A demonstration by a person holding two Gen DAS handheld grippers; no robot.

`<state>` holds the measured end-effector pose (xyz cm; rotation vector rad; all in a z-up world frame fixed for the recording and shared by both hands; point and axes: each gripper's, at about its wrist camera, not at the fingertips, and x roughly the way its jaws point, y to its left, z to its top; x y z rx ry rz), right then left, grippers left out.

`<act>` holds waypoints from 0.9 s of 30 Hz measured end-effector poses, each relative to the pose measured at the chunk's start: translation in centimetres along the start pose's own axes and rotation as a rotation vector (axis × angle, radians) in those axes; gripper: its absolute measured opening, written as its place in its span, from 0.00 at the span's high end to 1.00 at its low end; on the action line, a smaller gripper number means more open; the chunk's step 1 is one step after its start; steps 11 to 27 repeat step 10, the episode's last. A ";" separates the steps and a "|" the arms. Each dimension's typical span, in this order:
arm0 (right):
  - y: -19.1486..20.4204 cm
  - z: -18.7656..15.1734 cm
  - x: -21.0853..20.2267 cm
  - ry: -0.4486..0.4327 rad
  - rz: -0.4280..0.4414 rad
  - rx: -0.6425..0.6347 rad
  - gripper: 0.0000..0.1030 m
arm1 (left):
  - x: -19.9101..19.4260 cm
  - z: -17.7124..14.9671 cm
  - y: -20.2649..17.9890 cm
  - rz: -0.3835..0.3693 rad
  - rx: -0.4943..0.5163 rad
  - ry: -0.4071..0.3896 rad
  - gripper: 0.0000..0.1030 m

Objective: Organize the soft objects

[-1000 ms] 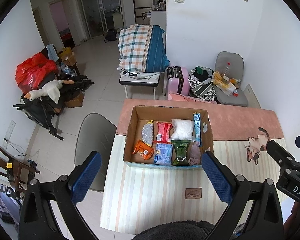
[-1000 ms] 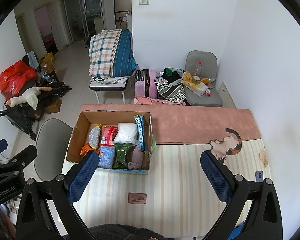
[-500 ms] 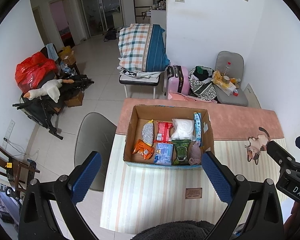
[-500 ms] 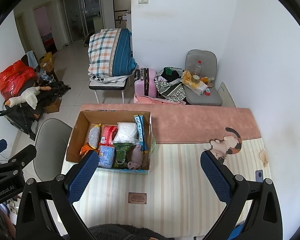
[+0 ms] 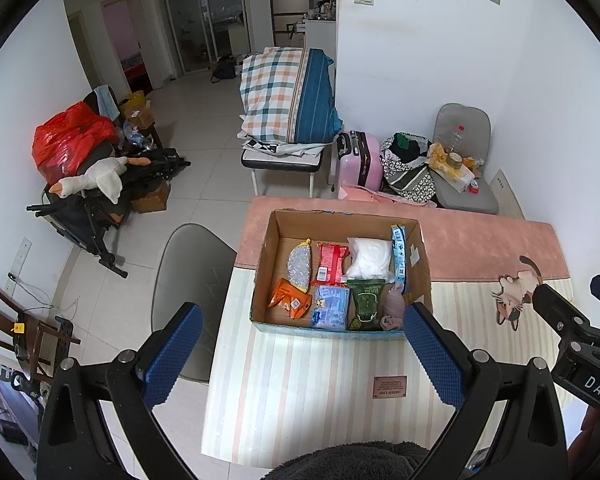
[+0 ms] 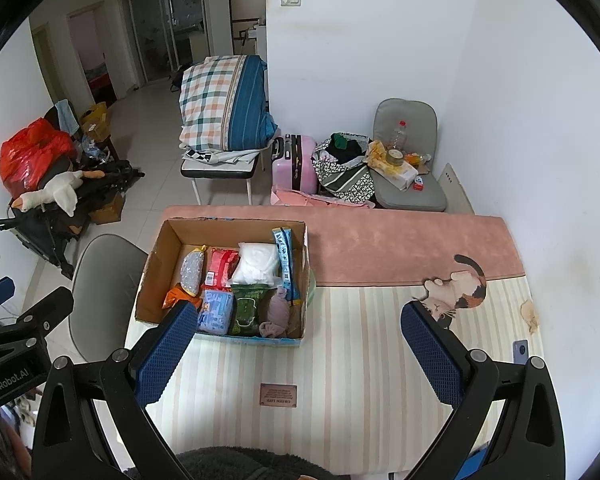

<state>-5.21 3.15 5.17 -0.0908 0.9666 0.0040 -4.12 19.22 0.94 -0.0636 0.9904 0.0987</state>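
Left gripper [image 5: 302,352] held high above the near worktop [image 5: 300,392], aimed down and forward, jaws wide apart, empty. Right gripper [image 6: 300,354] level beside it, same tilt, jaws likewise wide apart, nothing between them.

One open cardboard box [image 5: 422,258] on the worktop's far left part, straddling the edge of the pink mat [image 5: 480,240]. Packed inside, eight soft items: silver pouch [image 5: 299,267], red pack [image 5: 331,261] and white bag [image 5: 370,256] in the far row; orange pack [image 5: 290,302], blue pack [image 5: 332,310], green pack [image 5: 366,302] and mauve cloth [image 5: 394,308] in the near row; one blue strip [image 5: 398,254] upright against the right wall.

One cat figure [image 6: 458,290] printed on the mat, right of the box. One small brown label [image 6: 278,395] near, between the grippers.
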 end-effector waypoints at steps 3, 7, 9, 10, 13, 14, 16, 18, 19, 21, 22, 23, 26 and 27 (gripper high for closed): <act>0.0 0.1 0.0 0.000 0.000 0.002 0.00 | 0.0 0.0 0.0 0.002 0.001 0.000 0.01; 0.0 0.1 0.0 0.000 0.001 0.001 0.00 | -0.1 -0.2 0.2 0.008 0.000 -0.007 0.01; 0.0 0.1 0.0 0.001 0.001 0.001 0.00 | -0.2 -0.4 0.3 0.007 -0.002 -0.012 0.01; 0.0 0.1 0.0 0.000 0.001 0.001 0.00 | -0.2 -0.5 0.3 0.005 -0.001 -0.013 0.01; 0.0 0.1 0.0 0.000 0.001 0.001 0.00 | -0.2 -0.5 0.3 0.005 -0.001 -0.013 0.01; 0.0 0.1 0.0 0.000 0.001 0.001 0.00 | -0.2 -0.5 0.3 0.005 -0.001 -0.013 0.01; 0.0 0.1 0.0 0.000 0.001 0.001 0.00 | -0.2 -0.5 0.3 0.005 -0.001 -0.013 0.01; 0.0 0.1 0.0 0.000 0.001 0.001 0.00 | -0.2 -0.5 0.3 0.005 -0.001 -0.013 0.01; 0.0 0.1 0.0 0.000 0.001 0.001 0.00 | -0.2 -0.5 0.3 0.005 -0.001 -0.013 0.01; 0.0 0.1 0.0 0.000 0.001 0.001 0.00 | -0.2 -0.5 0.3 0.005 -0.001 -0.013 0.01; 0.0 0.1 0.0 0.000 0.001 0.001 0.00 | -0.2 -0.5 0.3 0.005 -0.001 -0.013 0.01; 0.0 0.1 0.0 0.000 0.001 0.001 0.00 | -0.2 -0.5 0.3 0.005 -0.001 -0.013 0.01; 0.0 0.1 0.0 0.000 0.001 0.001 0.00 | -0.2 -0.5 0.3 0.005 -0.001 -0.013 0.01; 0.0 0.1 0.0 0.000 0.001 0.001 0.00 | -0.2 -0.5 0.3 0.005 -0.001 -0.013 0.01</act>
